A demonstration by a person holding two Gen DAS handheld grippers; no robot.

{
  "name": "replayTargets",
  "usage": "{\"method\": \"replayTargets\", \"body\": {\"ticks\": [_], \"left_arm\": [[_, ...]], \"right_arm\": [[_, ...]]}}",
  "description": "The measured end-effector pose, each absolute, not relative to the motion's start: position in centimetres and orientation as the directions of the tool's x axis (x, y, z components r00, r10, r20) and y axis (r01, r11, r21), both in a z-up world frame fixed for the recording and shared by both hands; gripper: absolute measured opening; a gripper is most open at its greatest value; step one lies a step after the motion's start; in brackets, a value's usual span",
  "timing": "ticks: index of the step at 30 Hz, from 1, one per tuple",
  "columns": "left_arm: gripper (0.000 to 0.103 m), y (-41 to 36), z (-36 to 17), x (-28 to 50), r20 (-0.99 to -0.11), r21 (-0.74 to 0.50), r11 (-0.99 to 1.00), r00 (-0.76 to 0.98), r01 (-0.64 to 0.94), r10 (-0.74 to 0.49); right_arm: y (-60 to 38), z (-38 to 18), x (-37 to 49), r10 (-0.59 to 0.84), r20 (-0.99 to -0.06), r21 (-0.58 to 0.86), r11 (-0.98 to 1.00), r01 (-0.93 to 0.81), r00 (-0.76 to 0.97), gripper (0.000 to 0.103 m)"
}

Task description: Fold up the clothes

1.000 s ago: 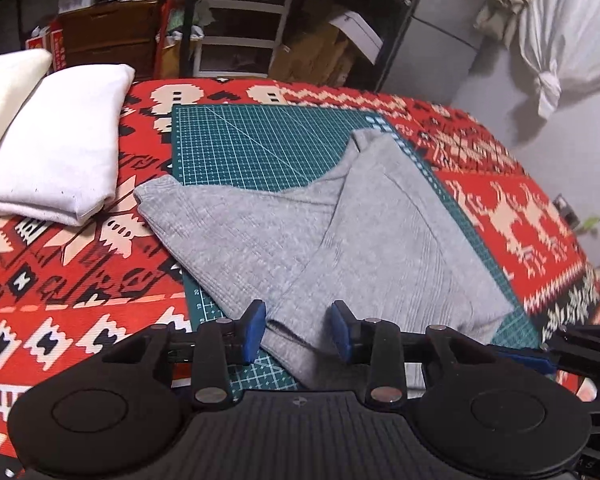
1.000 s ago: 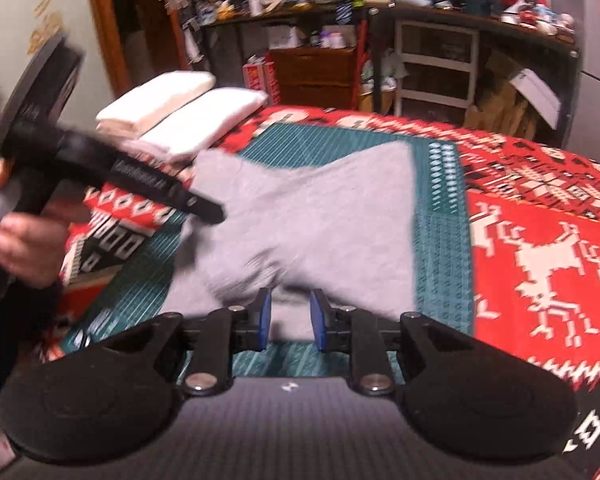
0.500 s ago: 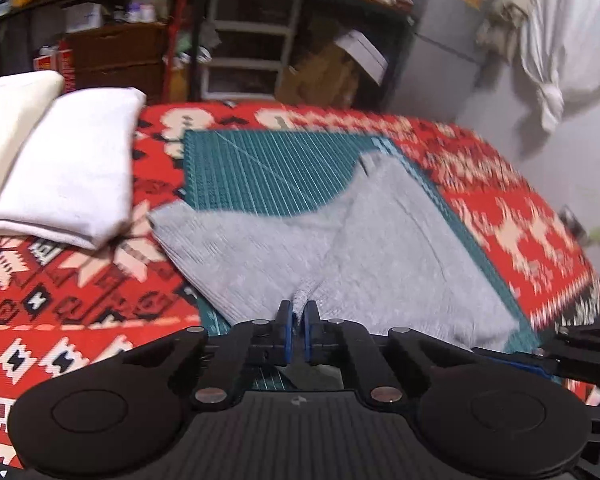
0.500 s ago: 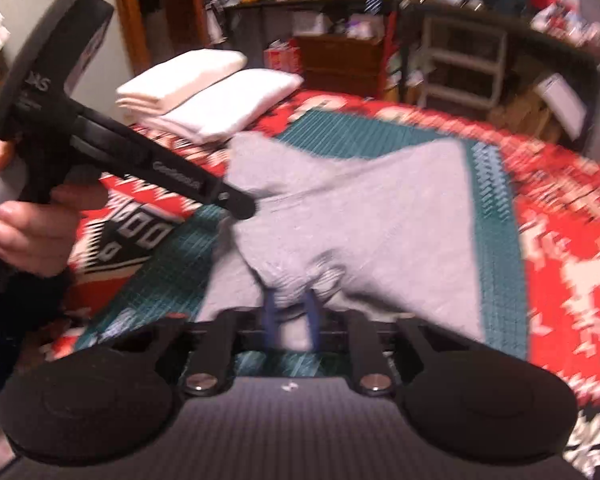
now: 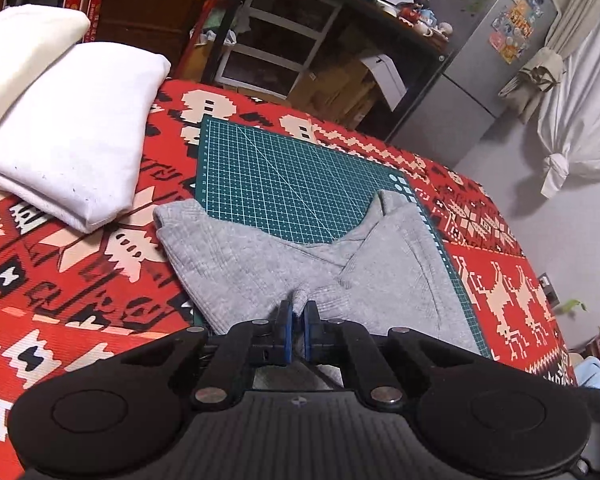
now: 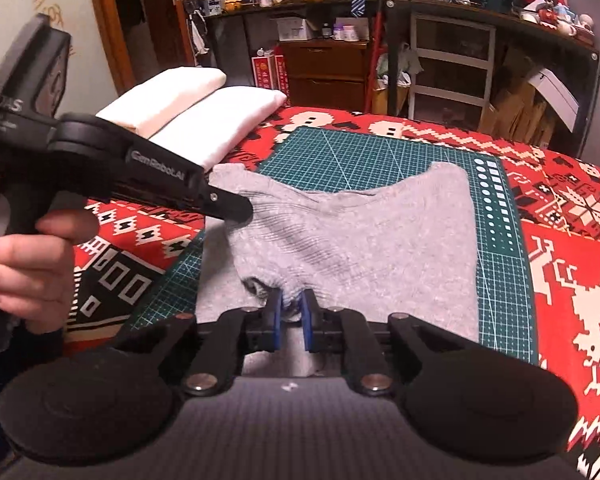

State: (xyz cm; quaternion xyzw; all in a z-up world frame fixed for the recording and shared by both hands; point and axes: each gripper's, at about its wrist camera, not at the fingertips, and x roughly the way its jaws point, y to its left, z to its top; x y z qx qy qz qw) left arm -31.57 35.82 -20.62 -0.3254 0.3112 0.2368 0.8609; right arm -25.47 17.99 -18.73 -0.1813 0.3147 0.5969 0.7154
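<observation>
A grey knitted garment (image 5: 240, 256) lies partly folded on a green cutting mat (image 5: 284, 176) over a red patterned blanket. My left gripper (image 5: 296, 308) is shut on a bunched fold at the garment's near edge. In the right wrist view the same garment (image 6: 380, 248) is pinched at its near edge between the blue pads of my right gripper (image 6: 291, 300). Those jaws are opening slightly, with cloth still gathered between them. The left gripper (image 6: 236, 210) shows there at the garment's left side, held by a person's hand (image 6: 32, 264).
Two folded white cloths (image 5: 68, 148) are stacked at the blanket's far left, seen again as white cloths (image 6: 220, 124). Shelves, drawers and cardboard boxes (image 5: 340, 88) crowd the far edge. A white curtain (image 5: 580, 120) hangs at the right.
The left jaws went from wide apart to shut on the garment's near edge. The right jaws narrowed onto a fold. Both grippers moved, and the cloth between them bunched up and lifted.
</observation>
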Motion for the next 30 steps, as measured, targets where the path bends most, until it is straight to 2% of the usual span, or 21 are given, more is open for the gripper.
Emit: {"method": "replayTargets", "body": {"ticks": [3,7,11,16,22,26,30], "left_arm": [[0.005,36.0,-20.8,-31.6,-0.685,-0.426,0.672,0.701,-0.606,0.198],[0.005,36.2,-20.8,-31.4,-0.681,-0.439,0.663,0.706,-0.606,0.194],[0.005,36.2,-20.8,-31.3,-0.68,-0.442,0.664,0.708,-0.603,0.191],[0.005,36.3,-20.9,-31.2,-0.68,-0.447,0.664,0.71,-0.6,0.184],[0.005,36.0,-20.9,-31.1,-0.679,-0.441,0.675,0.711,-0.592,0.18],[0.005,35.9,-21.0,-31.0,-0.683,-0.438,0.677,0.709,-0.591,0.177],[0.005,35.8,-21.1,-31.0,-0.686,-0.433,0.681,0.706,-0.591,0.176]], "right_arm": [[16.5,-18.2,-26.4,0.754,-0.652,0.105,0.185,-0.977,0.073,0.013],[16.2,-19.1,-27.9,0.734,-0.677,0.073,0.139,-0.988,0.053,0.013],[17.2,-20.3,-28.2,0.708,-0.703,0.061,0.154,-0.986,0.067,0.013],[18.0,-19.9,-27.6,0.726,-0.679,0.044,0.185,-0.982,0.106,0.015],[19.2,-19.6,-27.2,0.746,-0.655,0.033,0.185,-0.982,0.119,0.02],[20.6,-20.0,-27.4,0.732,-0.668,0.005,0.187,-0.982,0.136,0.028],[21.7,-20.6,-27.1,0.717,-0.68,0.005,0.214,-0.977,0.153,0.028]]}}
